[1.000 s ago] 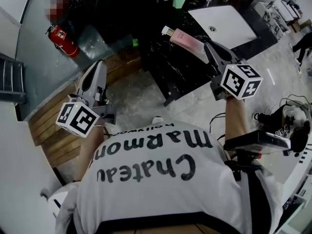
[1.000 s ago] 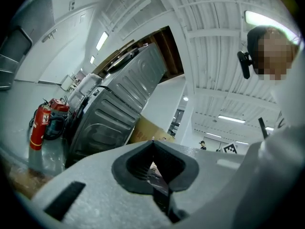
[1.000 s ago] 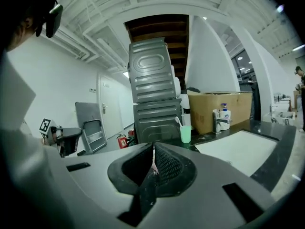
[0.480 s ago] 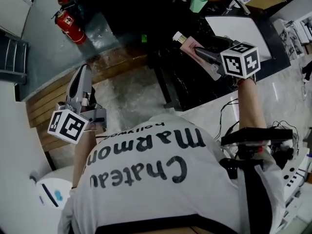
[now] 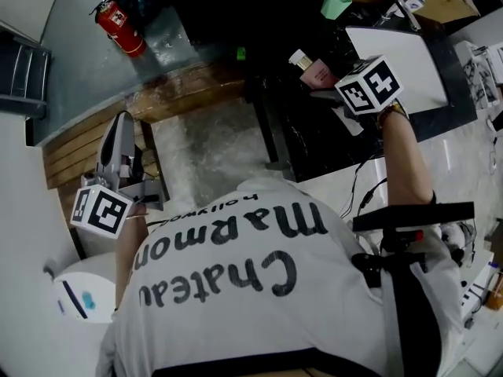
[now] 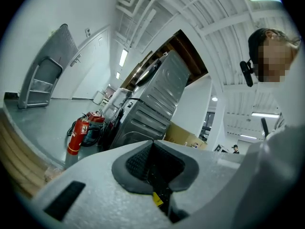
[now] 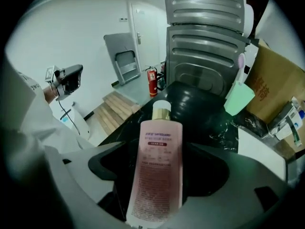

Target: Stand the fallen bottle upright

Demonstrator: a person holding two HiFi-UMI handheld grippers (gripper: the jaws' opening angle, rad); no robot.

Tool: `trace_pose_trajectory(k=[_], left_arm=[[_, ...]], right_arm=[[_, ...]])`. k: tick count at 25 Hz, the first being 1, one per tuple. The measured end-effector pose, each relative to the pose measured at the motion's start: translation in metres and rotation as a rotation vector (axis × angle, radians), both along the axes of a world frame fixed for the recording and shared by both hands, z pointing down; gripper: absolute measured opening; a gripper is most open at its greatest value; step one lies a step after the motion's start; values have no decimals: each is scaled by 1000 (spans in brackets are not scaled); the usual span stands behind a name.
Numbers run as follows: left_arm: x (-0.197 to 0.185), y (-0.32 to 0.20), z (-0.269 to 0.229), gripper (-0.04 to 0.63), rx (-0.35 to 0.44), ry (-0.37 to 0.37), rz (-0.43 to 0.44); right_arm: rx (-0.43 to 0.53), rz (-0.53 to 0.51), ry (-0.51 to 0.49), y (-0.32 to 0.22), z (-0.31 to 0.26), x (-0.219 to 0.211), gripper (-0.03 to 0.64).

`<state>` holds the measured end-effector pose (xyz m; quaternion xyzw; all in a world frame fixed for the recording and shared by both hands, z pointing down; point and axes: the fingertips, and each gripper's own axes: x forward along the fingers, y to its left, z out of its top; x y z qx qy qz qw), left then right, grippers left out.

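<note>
The pink bottle (image 7: 156, 166), white-capped with a gold collar, lies flat, label up, on the black marbled counter (image 7: 205, 113).

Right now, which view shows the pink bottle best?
Right gripper view: the pink bottle lies nearly whole, label and cap, between the opening jaws of the right gripper. Head view shows only its cap end beside the marker cube. Left gripper view: none.
</note>
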<state>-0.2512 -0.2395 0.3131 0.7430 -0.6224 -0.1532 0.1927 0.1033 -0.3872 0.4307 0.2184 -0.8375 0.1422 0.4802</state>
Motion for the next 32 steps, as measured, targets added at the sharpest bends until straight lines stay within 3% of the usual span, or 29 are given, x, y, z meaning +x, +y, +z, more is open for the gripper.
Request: trace_pose_trajectory(k=[4, 16, 21, 32], left_arm=[[-3, 3, 1, 14, -3, 1, -15], [-4, -1, -1, 14, 25, 15, -23], [-6, -6, -1, 14, 40, 55, -19], [2, -4, 8, 14, 14, 32, 7]], right_arm=[[-8, -46, 75, -1, 14, -2, 331], [-154, 33, 49, -5, 32, -3, 330], [-102, 25, 113, -6, 36, -5, 330], [-52, 0, 53, -8, 35, -6, 328]])
